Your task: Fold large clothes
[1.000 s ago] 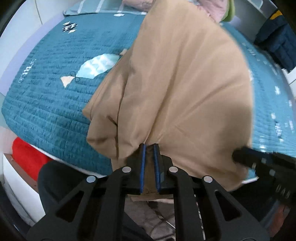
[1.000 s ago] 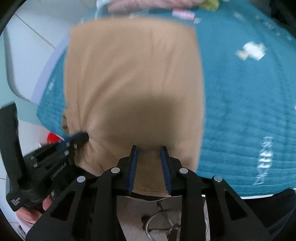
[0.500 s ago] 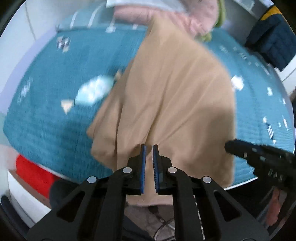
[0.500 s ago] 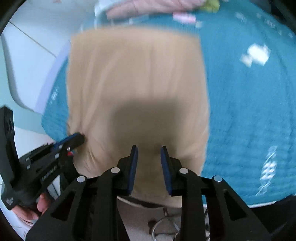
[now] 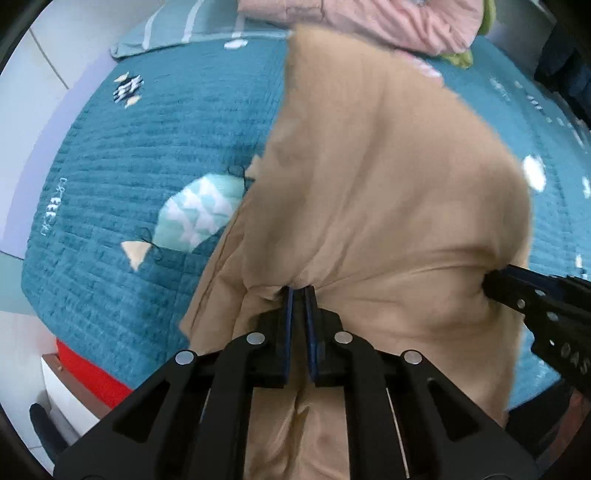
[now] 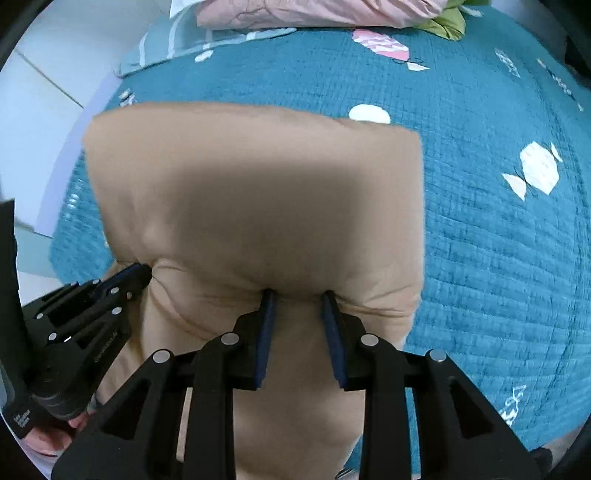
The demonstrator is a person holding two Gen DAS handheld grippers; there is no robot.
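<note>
On the left, our left gripper [image 5: 298,290] is pressed nearly together on a bunched fold of the tan garment [image 5: 388,192], pinching its near edge so that creases fan out from the fingertips. The garment stretches away from us over a teal quilt [image 5: 129,177] on a bed, its far part seeming to lie on the quilt while the near edge is lifted off it and slack cloth hangs below the grip. Farther right, our right gripper [image 6: 297,295] grips the same edge with its fingers set wider apart, a thick roll of cloth filling the gap. Holding two points along one edge keeps it taut and level, which we judge suits carrying it over for a fold. Pink bedding [image 6: 306,13] is heaped at the far end.
</note>
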